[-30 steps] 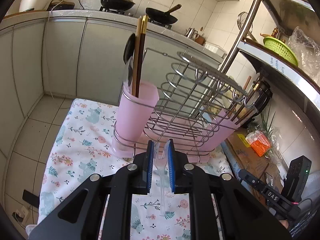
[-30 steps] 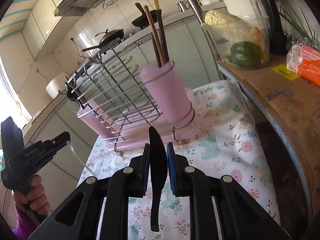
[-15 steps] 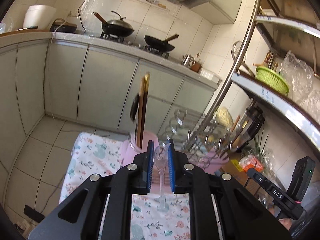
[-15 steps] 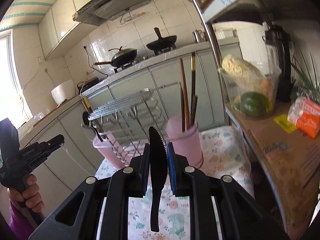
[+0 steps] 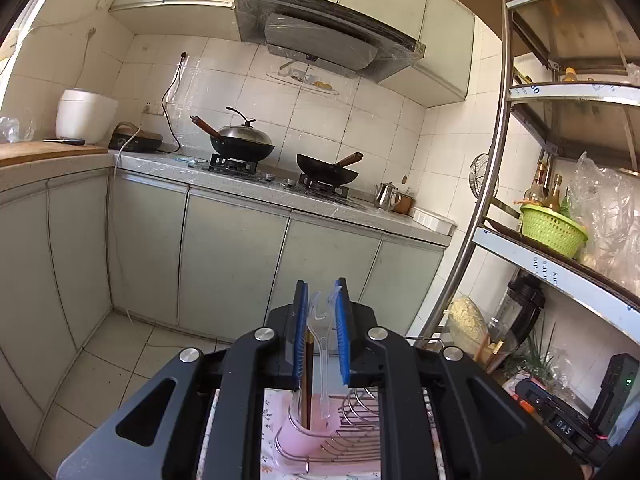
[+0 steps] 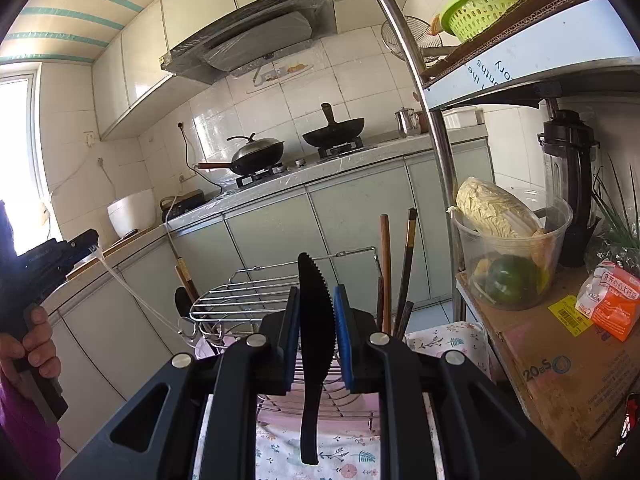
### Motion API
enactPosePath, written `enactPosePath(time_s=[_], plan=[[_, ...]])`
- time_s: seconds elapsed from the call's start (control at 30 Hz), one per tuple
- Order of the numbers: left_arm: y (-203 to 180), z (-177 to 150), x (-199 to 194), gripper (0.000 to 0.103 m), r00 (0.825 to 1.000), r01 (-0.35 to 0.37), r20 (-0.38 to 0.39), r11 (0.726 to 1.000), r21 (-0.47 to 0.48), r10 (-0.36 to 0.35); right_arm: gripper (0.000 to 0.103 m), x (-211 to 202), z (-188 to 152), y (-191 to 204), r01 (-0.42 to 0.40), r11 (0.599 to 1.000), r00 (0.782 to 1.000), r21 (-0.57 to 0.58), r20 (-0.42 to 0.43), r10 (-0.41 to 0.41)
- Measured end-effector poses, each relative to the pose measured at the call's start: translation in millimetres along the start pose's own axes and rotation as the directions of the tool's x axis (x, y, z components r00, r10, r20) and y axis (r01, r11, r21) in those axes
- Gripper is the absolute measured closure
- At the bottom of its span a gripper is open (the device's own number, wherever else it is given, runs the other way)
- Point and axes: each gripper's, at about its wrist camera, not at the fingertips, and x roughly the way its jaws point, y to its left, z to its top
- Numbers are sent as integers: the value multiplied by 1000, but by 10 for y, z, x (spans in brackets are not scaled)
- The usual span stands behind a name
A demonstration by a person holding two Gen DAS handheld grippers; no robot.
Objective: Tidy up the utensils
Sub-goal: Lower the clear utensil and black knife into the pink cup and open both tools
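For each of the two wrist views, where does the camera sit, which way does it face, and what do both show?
Left wrist: behind the left gripper, which grips a clear fork; faces the stove counter; no hand visible.
Right wrist: behind the right gripper, which grips a black knife; faces the same counter; the other hand shows at left.
Shared: lidded wok, wire rack.
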Motion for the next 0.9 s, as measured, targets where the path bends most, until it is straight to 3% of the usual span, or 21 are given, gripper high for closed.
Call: enactPosePath(time_s=[0.17, 0.4, 0.7, 0.9], plan=[[-29, -163, 297, 90, 998, -20, -61, 999, 40, 23, 87, 55, 27, -23, 22, 1000, 1000, -5, 16, -22], [-42, -537, 634, 90, 983, -13, -183, 997, 75, 27, 87, 81, 214, 39, 70, 996, 992, -49, 106, -65], [-23, -864, 857, 90, 969, -10, -246, 997, 70, 27, 87, 242, 294, 98, 175, 978, 965, -115, 217, -147], [33, -901, 869, 90, 971, -6, -240, 998, 58, 20, 87, 469, 259, 95, 230, 961, 953, -157, 239, -189]])
